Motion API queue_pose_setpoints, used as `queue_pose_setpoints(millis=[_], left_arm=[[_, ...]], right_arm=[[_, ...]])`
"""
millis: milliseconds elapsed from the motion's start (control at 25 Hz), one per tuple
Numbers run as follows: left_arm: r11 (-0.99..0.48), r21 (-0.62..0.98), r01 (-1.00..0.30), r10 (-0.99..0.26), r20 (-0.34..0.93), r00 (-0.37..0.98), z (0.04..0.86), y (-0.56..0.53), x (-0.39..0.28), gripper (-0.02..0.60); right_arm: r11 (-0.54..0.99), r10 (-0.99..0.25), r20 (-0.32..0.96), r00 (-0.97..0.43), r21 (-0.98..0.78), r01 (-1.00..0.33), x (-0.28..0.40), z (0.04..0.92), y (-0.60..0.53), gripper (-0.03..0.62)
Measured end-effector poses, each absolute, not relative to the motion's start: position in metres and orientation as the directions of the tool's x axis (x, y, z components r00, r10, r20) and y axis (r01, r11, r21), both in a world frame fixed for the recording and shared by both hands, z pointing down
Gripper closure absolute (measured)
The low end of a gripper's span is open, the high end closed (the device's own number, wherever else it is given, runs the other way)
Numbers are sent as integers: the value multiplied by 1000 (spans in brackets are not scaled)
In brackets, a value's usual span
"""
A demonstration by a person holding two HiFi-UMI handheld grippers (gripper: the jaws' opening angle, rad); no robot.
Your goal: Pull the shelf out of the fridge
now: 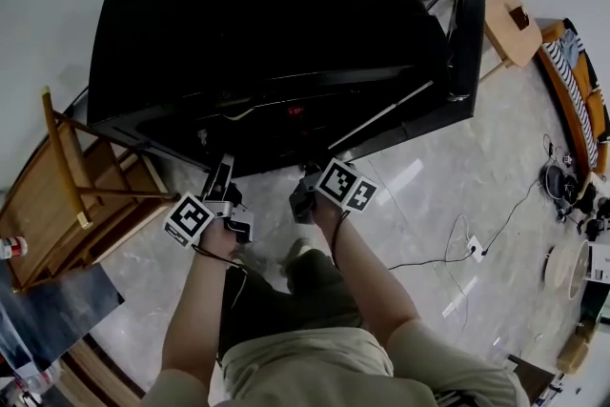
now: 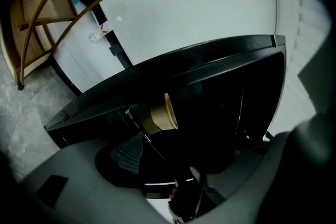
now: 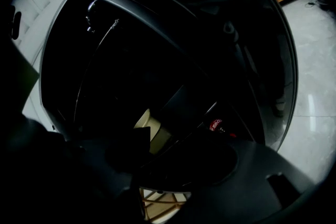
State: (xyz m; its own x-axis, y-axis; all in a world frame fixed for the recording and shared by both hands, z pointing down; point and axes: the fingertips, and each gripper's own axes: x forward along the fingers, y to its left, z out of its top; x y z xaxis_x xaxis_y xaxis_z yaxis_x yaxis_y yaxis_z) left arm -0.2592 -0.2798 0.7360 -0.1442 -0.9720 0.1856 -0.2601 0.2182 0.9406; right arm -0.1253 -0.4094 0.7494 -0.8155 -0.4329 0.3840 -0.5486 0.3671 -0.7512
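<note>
A black fridge (image 1: 257, 24) stands in front of me with its front open and its inside very dark. My left gripper (image 1: 222, 176) and right gripper (image 1: 309, 178) are both held at the lower opening, side by side. In the left gripper view the left gripper (image 2: 173, 176) has its grey jaws spread wide, with nothing pressed between them. A thin pale shelf edge (image 2: 157, 184) runs low between them, and a beige roll (image 2: 157, 115) sits deeper inside. The right gripper (image 3: 157, 176) also shows its jaws apart, facing the beige roll (image 3: 152, 131) and a red can (image 3: 216, 125).
The fridge door (image 1: 467, 33) hangs open at the right. A wooden rack (image 1: 76, 195) stands close on the left. A wooden table (image 1: 515, 29) is at the far right, and a cable with a socket (image 1: 472, 248) lies on the tiled floor.
</note>
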Motion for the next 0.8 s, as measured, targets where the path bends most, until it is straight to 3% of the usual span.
queue_pose_setpoints(millis=[440, 800], left_arm=[[124, 987, -102, -969, 98, -226, 774, -304, -284, 336], [68, 992, -103, -960, 37, -279, 780, -316, -304, 440]], right_arm=[[262, -490, 344, -801, -818, -512, -130, 792, -433, 389], [231, -546, 215, -810, -891, -391, -143, 795, -452, 465]])
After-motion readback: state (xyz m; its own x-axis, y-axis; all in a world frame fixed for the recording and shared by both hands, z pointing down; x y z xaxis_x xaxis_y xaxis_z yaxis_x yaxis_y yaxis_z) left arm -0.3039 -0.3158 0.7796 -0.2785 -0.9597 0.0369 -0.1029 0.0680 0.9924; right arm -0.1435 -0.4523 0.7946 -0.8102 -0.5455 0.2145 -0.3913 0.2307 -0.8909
